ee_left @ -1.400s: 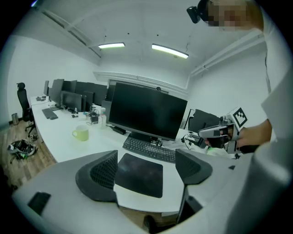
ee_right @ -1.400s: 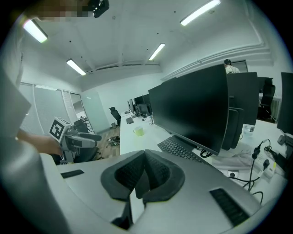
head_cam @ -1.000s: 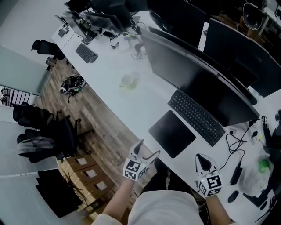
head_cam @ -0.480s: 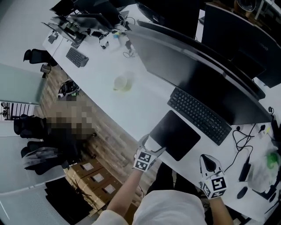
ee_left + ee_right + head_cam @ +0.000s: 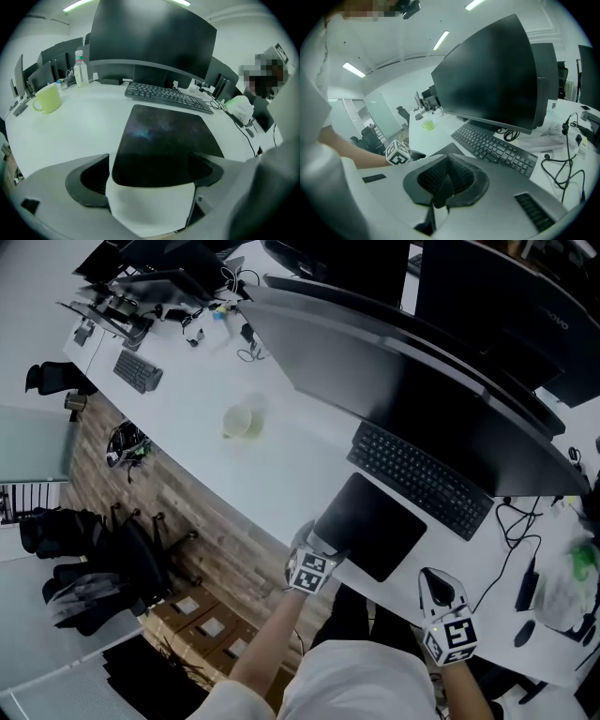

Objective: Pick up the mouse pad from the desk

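Mouse pad (image 5: 164,136): thin, probably limp, light; pinch the edge nearest you. Left gripper (image 5: 150,176) opening wide, edge between, ungripped; right gripper (image 5: 439,190) closed, empty.

Black mouse pad (image 5: 370,526), white desk (image 5: 281,474), black keyboard (image 5: 419,479), pale yellow-green mug (image 5: 236,424)
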Tool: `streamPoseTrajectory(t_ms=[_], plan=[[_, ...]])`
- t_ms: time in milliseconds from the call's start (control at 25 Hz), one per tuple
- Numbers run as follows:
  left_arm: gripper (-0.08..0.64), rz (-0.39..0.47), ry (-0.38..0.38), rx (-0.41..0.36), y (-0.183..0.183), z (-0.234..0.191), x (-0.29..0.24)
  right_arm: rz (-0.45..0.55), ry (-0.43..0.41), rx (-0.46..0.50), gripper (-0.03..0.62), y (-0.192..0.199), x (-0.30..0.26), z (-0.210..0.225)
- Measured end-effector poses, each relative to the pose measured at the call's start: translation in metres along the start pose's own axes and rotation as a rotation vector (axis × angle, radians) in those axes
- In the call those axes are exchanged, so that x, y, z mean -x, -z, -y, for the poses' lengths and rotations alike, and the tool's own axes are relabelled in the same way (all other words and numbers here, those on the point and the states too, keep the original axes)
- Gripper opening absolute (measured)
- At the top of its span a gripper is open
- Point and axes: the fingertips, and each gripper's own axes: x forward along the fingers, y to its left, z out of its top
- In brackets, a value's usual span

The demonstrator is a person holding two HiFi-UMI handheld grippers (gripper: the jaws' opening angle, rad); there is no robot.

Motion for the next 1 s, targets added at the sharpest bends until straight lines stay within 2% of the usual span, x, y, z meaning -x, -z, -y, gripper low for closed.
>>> streamPoseTrajectory(t_ms=[320,440,640,1000], plan=[[0.523,-0.03,-0.058,-0.019,0.011,-0.003,-0.012,-0.005,0.024,-0.023,0.012,0.003,-0.005,-0.007],[0.499,-0.029,-0.06,-0.022,0.01,-0.002,-0.01,-0.001,0.03,-0.034,0.012,0.007,-0.004,-0.007],[0.395,-0.022,-0.049,-0.03,0.007,0.002,-0.01,-0.008,0.041,-0.045,0.012,0.012,-0.005,-0.01],[0.152,-0.013,-0.008,-0.027,0.002,0.008,-0.008,0.01,0.077,-0.041,0.012,0.005,0.0,-0.014]])
